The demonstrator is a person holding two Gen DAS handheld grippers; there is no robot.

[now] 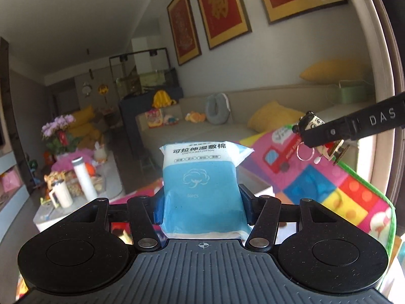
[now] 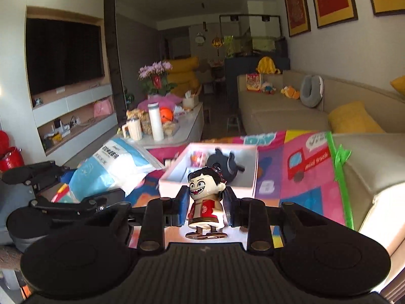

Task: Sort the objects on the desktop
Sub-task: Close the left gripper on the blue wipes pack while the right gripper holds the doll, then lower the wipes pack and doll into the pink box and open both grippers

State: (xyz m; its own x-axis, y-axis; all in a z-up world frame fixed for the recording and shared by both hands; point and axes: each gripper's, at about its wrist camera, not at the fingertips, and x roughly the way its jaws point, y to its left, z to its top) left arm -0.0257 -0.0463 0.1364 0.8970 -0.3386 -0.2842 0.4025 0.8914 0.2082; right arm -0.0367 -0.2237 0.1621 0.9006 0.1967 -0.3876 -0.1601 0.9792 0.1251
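Observation:
My left gripper (image 1: 201, 204) is shut on a blue and white pack of wet cotton pads (image 1: 202, 177) and holds it upright in the air; the pack also shows in the right wrist view (image 2: 114, 167). My right gripper (image 2: 205, 202) is shut on a small doll figurine (image 2: 206, 197) with black hair and a red dress, held above the colourful mat. The figurine shows in the left wrist view (image 1: 314, 126) at the right, with a key ring hanging below it. A white open box (image 2: 202, 179) lies just beyond the figurine, holding a dark round object (image 2: 224, 164) and small items.
A colourful play mat (image 2: 303, 172) with a green edge covers the surface. A beige sofa (image 2: 291, 111) with yellow cushions runs along the right. A low table (image 2: 187, 129) with a white bottle, a mug and flowers stands behind. A TV hangs at the left.

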